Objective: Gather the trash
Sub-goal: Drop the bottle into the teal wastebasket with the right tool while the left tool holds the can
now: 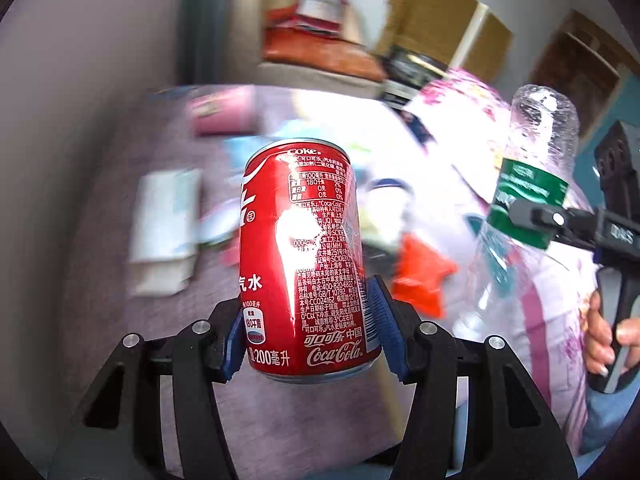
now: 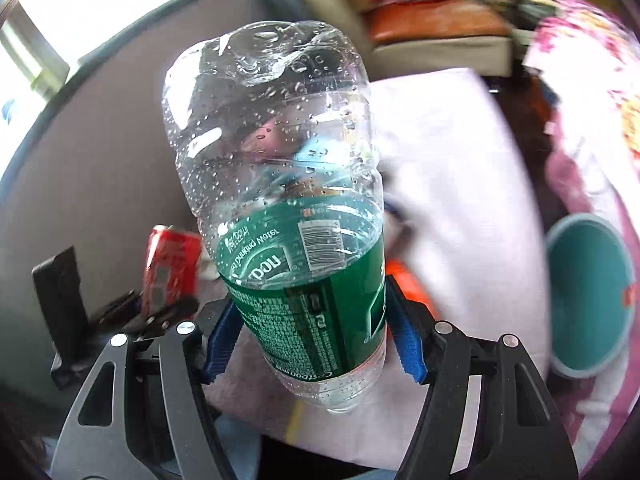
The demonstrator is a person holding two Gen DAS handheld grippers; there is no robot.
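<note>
Left gripper (image 1: 308, 334) clamps can (image 1: 300, 256); right gripper (image 2: 312, 336) clamps bottle (image 2: 284, 184).

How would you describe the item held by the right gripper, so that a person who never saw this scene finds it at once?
Start at the right gripper with its blue-padded black fingers. Clamped between the pads is a clear, crumpled plastic bottle with a green label, droplets inside its walls. Unlike the small red Coca-Cola can in the left gripper, it is transparent, and it is held upside down, its label text inverted.
</note>
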